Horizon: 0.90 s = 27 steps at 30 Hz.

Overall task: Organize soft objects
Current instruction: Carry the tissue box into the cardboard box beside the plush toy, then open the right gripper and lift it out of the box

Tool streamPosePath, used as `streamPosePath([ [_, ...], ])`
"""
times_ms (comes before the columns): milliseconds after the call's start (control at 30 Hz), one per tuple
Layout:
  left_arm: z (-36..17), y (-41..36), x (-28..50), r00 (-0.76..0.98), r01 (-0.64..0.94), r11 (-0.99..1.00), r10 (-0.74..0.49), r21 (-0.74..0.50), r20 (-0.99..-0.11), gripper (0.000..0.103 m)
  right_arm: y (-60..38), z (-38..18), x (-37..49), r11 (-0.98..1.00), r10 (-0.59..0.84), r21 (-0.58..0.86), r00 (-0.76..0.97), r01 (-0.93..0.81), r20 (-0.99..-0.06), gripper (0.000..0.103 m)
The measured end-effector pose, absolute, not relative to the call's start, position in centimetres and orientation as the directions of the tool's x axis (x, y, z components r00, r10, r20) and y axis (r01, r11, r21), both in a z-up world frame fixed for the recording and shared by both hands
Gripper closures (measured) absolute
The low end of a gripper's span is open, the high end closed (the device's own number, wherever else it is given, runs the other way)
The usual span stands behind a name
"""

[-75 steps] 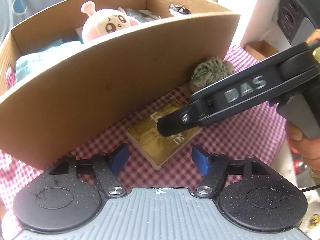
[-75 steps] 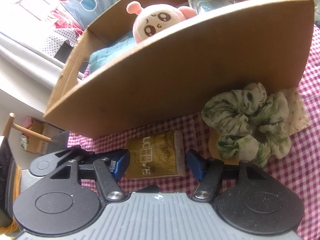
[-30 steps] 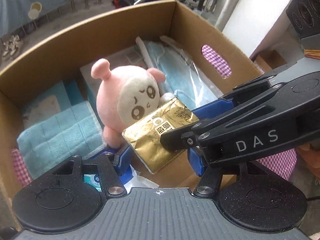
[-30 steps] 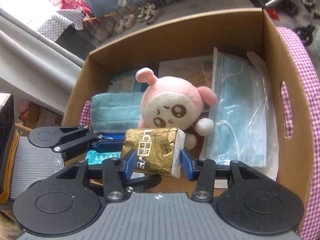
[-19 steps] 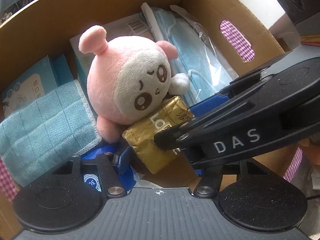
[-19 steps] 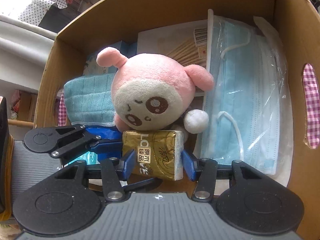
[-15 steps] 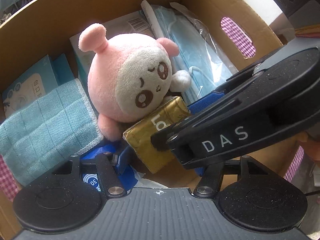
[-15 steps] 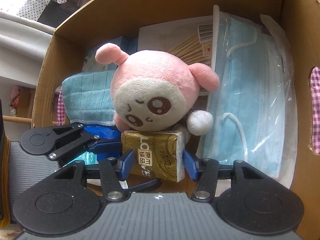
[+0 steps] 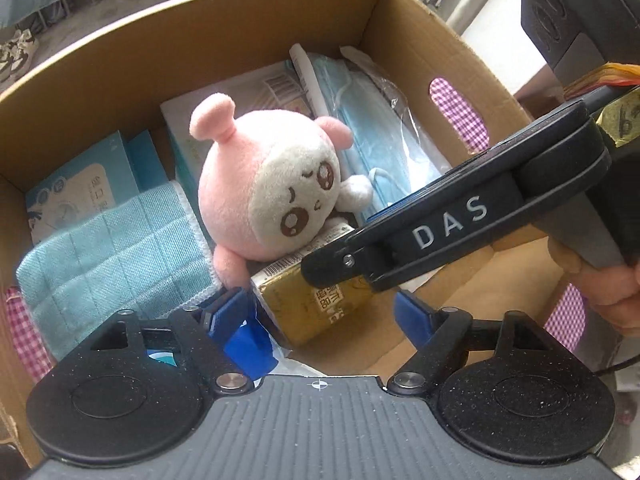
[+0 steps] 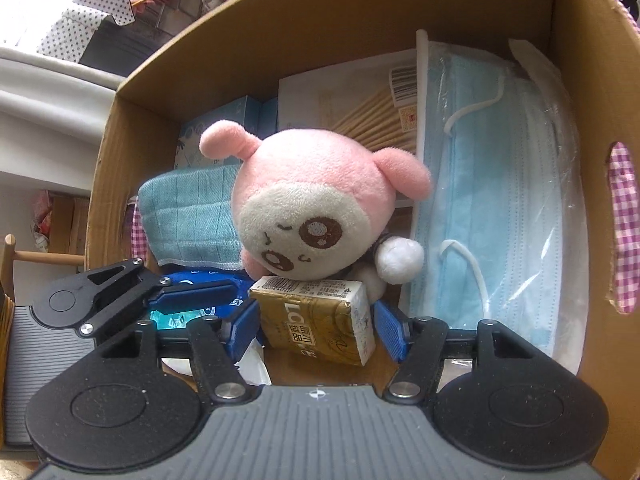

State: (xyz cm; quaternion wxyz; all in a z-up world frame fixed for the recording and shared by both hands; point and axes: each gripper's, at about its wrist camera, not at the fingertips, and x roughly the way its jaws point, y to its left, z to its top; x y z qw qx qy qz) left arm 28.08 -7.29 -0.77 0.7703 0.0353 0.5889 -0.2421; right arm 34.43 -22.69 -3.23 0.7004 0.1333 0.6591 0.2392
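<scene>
A gold tissue pack (image 10: 320, 322) lies in the cardboard box (image 10: 360, 20), tilted against the front of a pink plush toy (image 10: 316, 200). My right gripper (image 10: 318, 330) is open, its blue pads spread just clear of the pack's two sides. In the left wrist view the pack (image 9: 316, 304) sits under the right gripper's black arm (image 9: 452, 228). My left gripper (image 9: 324, 314) is open and empty, low at the box's near left, beside the pack. The plush (image 9: 268, 200) leans over the pack.
The box also holds a folded teal cloth (image 9: 108, 248), a bag of blue face masks (image 10: 504, 200), a pale flat box of sticks (image 10: 360, 100), light blue cartons (image 9: 80, 188) and a blue packet (image 9: 248, 344). Pink checked cloth (image 10: 624, 224) shows through the handle hole.
The right gripper carried the tissue pack from the table into the box, set it down by the plush, and opened. The pack has tipped over. The left gripper stayed open alongside.
</scene>
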Motion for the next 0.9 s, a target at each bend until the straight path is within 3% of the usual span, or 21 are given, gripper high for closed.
streamPosePath([
  [133,1.7,-5.4,26.9,0.265,0.4,0.884,-0.363,-0.241,-0.893,0.021,-24.0,-2.1,34.1,0.842,0.531,0.515,0.079,-0.16,-0.844,0.042],
  [167,2.4,-4.8,26.4,0.288,0.397,0.886,-0.367,-0.239,-0.884,0.02,-24.2,-2.0,34.0,0.842,0.532,0.515,0.088,-0.16,-0.842,0.049],
  [300,5.4,-2.6,23.9,0.397,0.371,0.893,-0.4,-0.255,-0.826,0.014,-23.8,-2.4,33.8,0.843,0.528,0.506,0.101,-0.18,-0.843,0.057],
  [533,8.0,0.8,18.5,0.576,0.316,0.908,-0.414,-0.276,-0.705,0.006,-20.6,-4.0,34.3,0.88,0.443,0.412,0.092,-0.238,-0.892,0.057],
  [900,6.1,2.8,13.5,0.63,0.28,0.906,-0.424,-0.319,-0.651,0.006,-19.6,-3.3,34.3,0.91,0.377,0.347,0.107,-0.226,-0.92,0.057],
])
